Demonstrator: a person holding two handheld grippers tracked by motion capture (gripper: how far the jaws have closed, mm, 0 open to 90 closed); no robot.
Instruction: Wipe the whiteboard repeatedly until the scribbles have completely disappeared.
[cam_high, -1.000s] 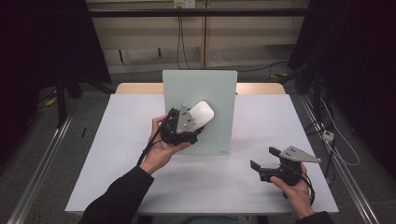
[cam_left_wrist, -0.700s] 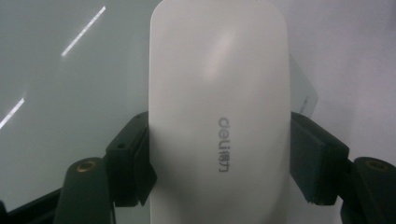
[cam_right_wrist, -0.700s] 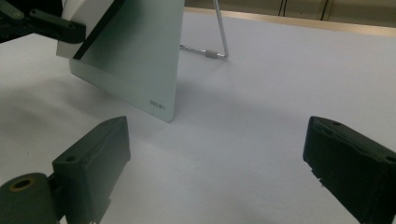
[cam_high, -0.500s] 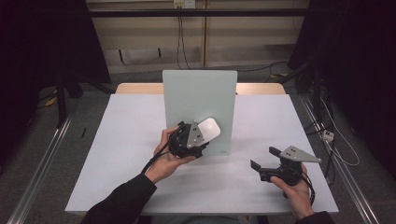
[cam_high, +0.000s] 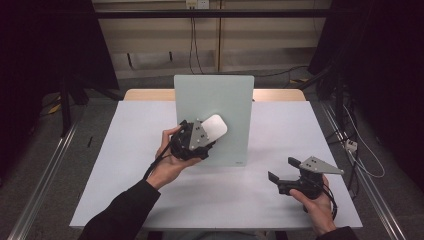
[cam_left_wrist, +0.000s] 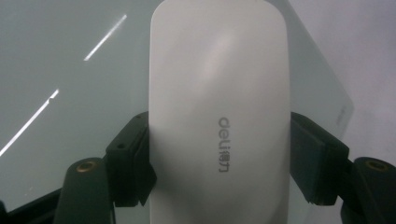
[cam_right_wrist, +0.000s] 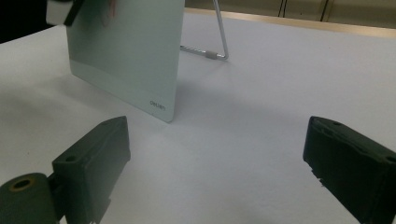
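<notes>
Nearest the person, the right hand-held gripper rests low on the white counter, off the front right corner of the pale green board. Its jaws stand wide apart with nothing between them, pointed toward the board's near edge.

Further in, the left hand-held gripper is clamped on a white mouse, raised in front of the board's lower left part. Whether the mouse touches the board's face cannot be told. In the left gripper view the two jaws press the mouse's long sides near its rear half, just beside the printed logo.

The mouse looks like a light, rigid plastic shell, smooth and rounded, so it is probably slippery where the sides curve under. The waist, where the sides run most nearly parallel, seems the safest place to pinch; a grip near the tapered ends would likely squeeze it out.

The board itself stands upright on a thin wire stand behind it and looks thin and easily tipped if pushed.

Compared with half a second ago, the left hand-held gripper and mouse sit higher against the board, about where they were a second ago. The right hand-held gripper has not moved.
</notes>
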